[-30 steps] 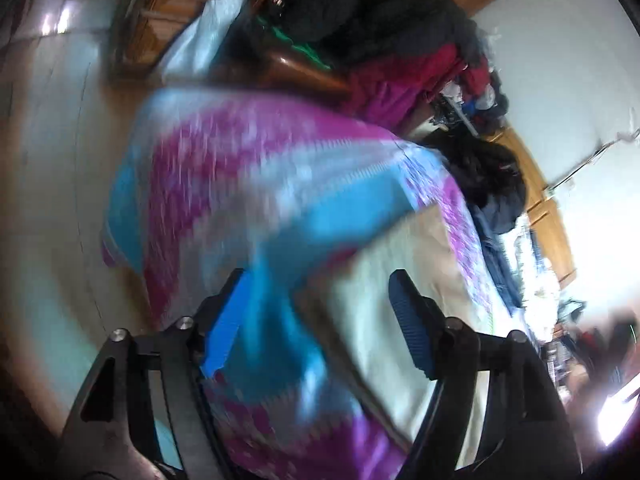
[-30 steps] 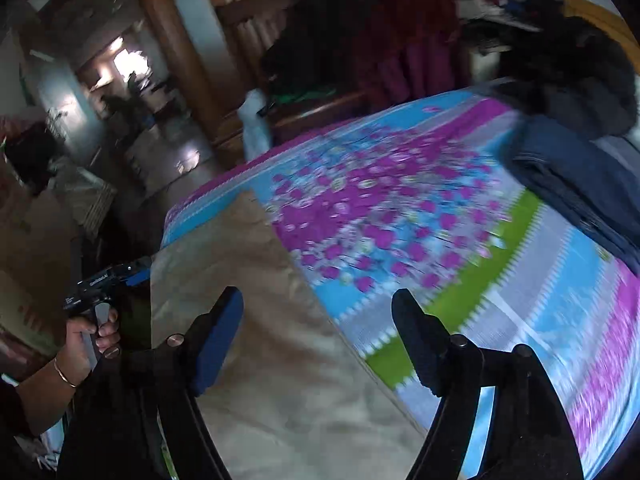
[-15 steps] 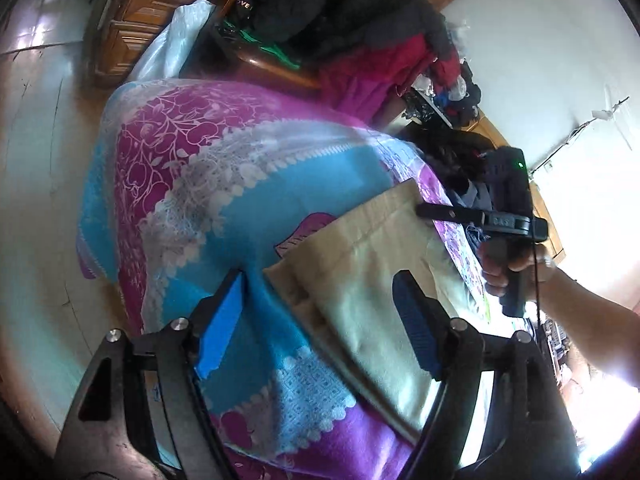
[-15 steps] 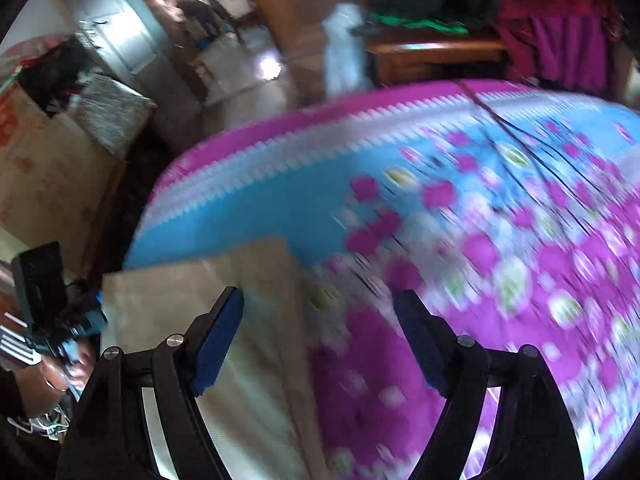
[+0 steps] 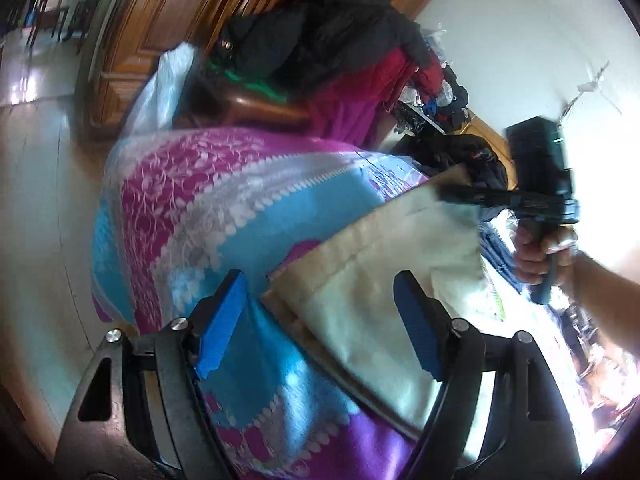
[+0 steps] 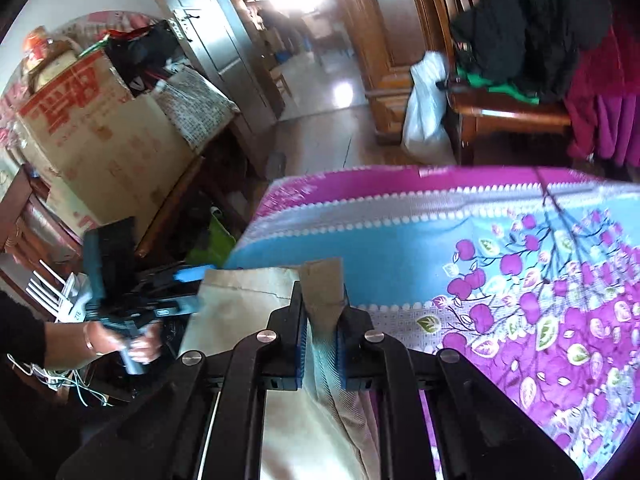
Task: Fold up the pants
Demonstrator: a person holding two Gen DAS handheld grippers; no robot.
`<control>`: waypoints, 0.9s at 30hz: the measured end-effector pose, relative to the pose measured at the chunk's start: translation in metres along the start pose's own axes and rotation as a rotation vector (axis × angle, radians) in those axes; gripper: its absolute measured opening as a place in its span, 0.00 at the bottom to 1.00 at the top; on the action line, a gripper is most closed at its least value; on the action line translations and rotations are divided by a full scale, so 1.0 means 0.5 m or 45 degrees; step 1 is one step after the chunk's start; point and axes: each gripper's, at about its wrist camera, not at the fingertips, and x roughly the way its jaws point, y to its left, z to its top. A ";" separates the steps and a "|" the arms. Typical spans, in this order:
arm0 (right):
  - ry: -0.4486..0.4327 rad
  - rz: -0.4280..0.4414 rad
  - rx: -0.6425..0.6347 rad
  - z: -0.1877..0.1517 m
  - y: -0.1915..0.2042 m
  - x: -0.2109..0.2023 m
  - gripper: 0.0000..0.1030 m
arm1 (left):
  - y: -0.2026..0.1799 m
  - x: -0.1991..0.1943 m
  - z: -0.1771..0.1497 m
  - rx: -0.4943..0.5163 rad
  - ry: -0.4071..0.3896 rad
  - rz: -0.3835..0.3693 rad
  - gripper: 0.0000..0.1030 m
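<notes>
Beige pants (image 5: 380, 280) lie flat on a bed with a pink, blue and purple bedspread (image 5: 240, 208). My left gripper (image 5: 320, 324) is open, its blue pads either side of the pants' near edge by the side of the bed. In the right wrist view my right gripper (image 6: 322, 312) is shut on a corner of the pants (image 6: 248, 300), which is pinched and slightly raised over the bedspread (image 6: 480, 240). The left wrist view shows the right gripper (image 5: 460, 196) at the far corner, held by a hand (image 5: 540, 248). The left gripper (image 6: 180, 292) sits at the opposite edge.
A wooden chair (image 6: 508, 108) piled with dark and red clothes (image 5: 332, 52) stands past the bed's end, with a white bag (image 6: 424, 112) beside it. A cardboard box (image 6: 88, 128) and clutter sit left of the bed. Dark clothing (image 5: 480, 160) lies beyond the pants.
My right gripper has gone from open above the bedspread to shut on the pants' corner. The left gripper stays open at the near edge, shifted only slightly.
</notes>
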 end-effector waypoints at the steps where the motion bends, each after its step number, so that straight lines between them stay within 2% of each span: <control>1: -0.010 -0.004 -0.006 -0.001 0.007 -0.008 0.14 | 0.002 0.008 0.001 0.002 0.013 -0.002 0.75; 3: -0.030 -0.009 -0.005 0.003 0.013 -0.026 0.14 | 0.009 0.023 0.003 -0.024 0.041 -0.019 0.75; 5: -0.043 -0.010 0.001 0.000 0.023 -0.045 0.14 | 0.012 0.022 0.005 -0.042 0.026 -0.053 0.77; 8: -0.052 0.006 0.003 0.001 0.024 -0.061 0.14 | 0.016 0.015 0.011 -0.088 0.005 -0.102 0.72; 13: -0.057 -0.007 0.030 -0.003 0.032 -0.072 0.14 | -0.017 0.011 0.017 0.017 -0.032 -0.096 0.38; 15: -0.059 -0.016 0.040 -0.008 0.040 -0.072 0.14 | -0.021 0.027 0.018 0.015 0.023 -0.140 0.23; 18: -0.074 -0.049 0.055 -0.018 0.058 -0.083 0.14 | -0.011 0.036 0.022 -0.066 0.052 -0.176 0.16; 21: -0.125 -0.108 0.119 -0.045 0.075 -0.117 0.14 | -0.050 0.000 0.025 -0.016 -0.017 -0.145 0.13; 24: -0.194 -0.179 0.190 -0.088 0.101 -0.187 0.14 | -0.115 -0.049 0.032 0.073 -0.069 -0.159 0.11; 26: -0.242 -0.235 0.232 -0.130 0.129 -0.254 0.14 | -0.181 -0.084 0.027 0.171 -0.086 -0.186 0.10; 27: -0.264 -0.268 0.256 -0.158 0.144 -0.293 0.14 | -0.226 -0.105 0.018 0.231 -0.083 -0.232 0.10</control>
